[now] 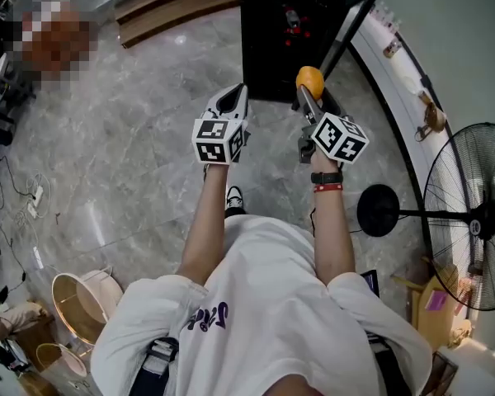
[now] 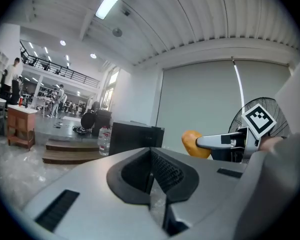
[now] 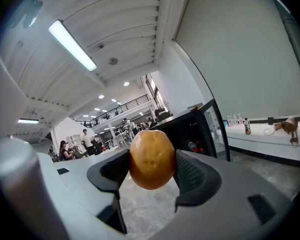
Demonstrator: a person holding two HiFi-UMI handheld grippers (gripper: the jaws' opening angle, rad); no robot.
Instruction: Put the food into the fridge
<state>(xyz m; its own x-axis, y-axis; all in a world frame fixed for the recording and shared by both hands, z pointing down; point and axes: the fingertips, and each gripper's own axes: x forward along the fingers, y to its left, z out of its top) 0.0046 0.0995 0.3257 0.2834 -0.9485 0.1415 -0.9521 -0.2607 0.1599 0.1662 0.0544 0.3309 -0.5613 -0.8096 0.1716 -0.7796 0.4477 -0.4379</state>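
An orange, potato-like food item (image 3: 151, 159) sits clamped between the pads of my right gripper (image 3: 152, 170). In the head view that same food item (image 1: 310, 81) shows at the tip of the right gripper (image 1: 311, 89), just in front of the small black fridge (image 1: 280, 31), whose glass door (image 1: 356, 25) stands open to the right. Red items show inside the fridge. My left gripper (image 1: 228, 99) hangs level to the left with its jaws together and nothing in them. The left gripper view shows the closed jaws, the fridge (image 2: 136, 137) and the held food item (image 2: 195, 144) beyond.
A standing fan (image 1: 470, 214) with a round base (image 1: 381, 209) is at the right. A white counter (image 1: 408, 73) with small bottles and objects runs along the right wall. Wooden steps (image 1: 177, 5) lie behind left. Baskets (image 1: 78, 304) sit on the marble floor at lower left.
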